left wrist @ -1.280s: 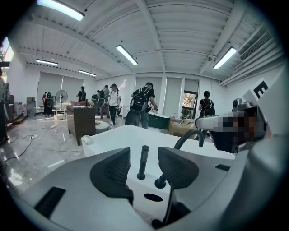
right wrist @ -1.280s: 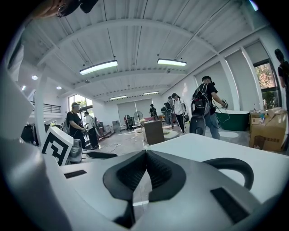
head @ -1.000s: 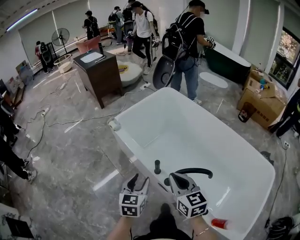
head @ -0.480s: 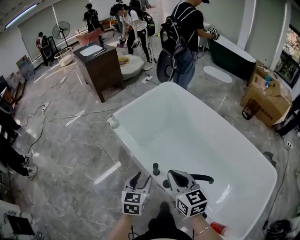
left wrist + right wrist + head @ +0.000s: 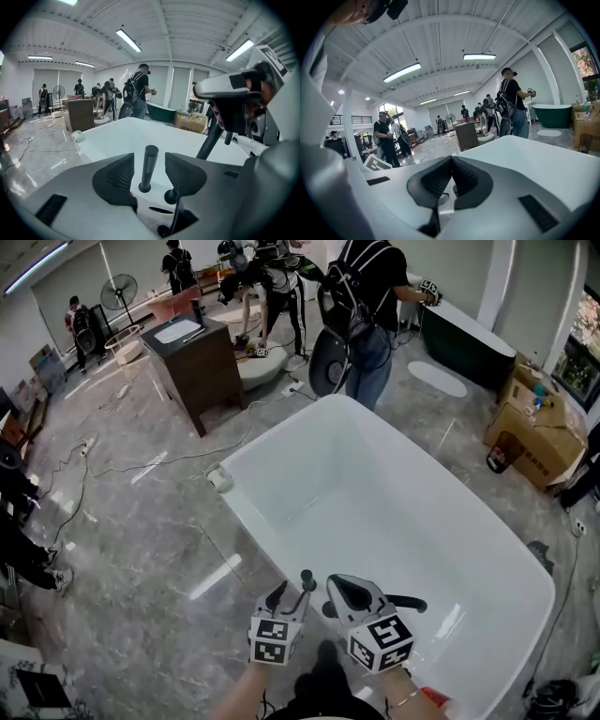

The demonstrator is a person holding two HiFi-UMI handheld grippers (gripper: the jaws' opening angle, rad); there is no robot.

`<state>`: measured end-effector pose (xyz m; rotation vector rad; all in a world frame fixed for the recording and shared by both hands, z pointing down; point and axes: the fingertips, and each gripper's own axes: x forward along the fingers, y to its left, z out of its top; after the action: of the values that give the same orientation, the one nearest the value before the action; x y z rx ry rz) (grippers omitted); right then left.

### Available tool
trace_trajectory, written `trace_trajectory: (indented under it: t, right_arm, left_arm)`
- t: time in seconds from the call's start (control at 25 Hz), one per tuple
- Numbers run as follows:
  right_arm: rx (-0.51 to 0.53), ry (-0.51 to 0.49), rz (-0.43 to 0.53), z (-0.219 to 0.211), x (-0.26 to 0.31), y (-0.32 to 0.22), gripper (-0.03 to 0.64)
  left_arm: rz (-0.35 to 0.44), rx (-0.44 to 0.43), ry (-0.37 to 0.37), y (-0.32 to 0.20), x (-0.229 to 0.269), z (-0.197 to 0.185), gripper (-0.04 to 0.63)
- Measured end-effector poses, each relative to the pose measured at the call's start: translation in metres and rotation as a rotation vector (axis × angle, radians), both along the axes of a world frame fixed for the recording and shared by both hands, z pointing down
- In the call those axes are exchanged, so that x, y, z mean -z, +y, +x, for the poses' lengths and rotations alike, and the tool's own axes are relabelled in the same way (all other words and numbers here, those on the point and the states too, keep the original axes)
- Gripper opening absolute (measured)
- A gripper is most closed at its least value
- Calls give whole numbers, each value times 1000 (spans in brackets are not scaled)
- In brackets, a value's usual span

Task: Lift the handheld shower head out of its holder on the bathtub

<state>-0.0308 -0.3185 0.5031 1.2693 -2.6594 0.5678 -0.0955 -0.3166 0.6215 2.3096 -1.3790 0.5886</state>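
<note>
Left gripper view shows the handheld shower head (image 5: pixel 150 164) as a slim black cylinder with a flat top and a band of fine ribbing down its upper half. It stands upright in a round black holder (image 5: pixel 145 188) on the white rim of the bathtub (image 5: pixel 108 138). The left gripper (image 5: pixel 149 165) has its jaws apart, one on each side of the cylinder, with a gap visible on both sides, so neither pad touches it. Just right of the holder sits a small black knob (image 5: pixel 171 196), and a black faucet spout (image 5: pixel 209 139) rises at a slant beyond it.

From the head view the shower head (image 5: pixel 307 581) sits on the near rim of the bathtub (image 5: pixel 394 512), right at the left gripper (image 5: pixel 287 600). The right gripper (image 5: pixel 343 590) hovers just beside it, over the curved faucet spout (image 5: pixel 405 601). In the right gripper view that gripper (image 5: pixel 451 176) has its jaws pressed together with nothing between them.
</note>
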Motion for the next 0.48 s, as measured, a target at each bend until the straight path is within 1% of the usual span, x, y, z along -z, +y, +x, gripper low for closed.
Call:
trace_trajectory:
  t: [0.2, 0.48]
  right_arm:
    - [10, -14, 10, 2, 0, -19, 5]
    - [4, -21, 18, 10, 0, -36, 5]
  left_arm:
    - [-23, -13, -16, -18, -20, 8, 209]
    - [-69, -31, -35, -28, -52, 19, 216]
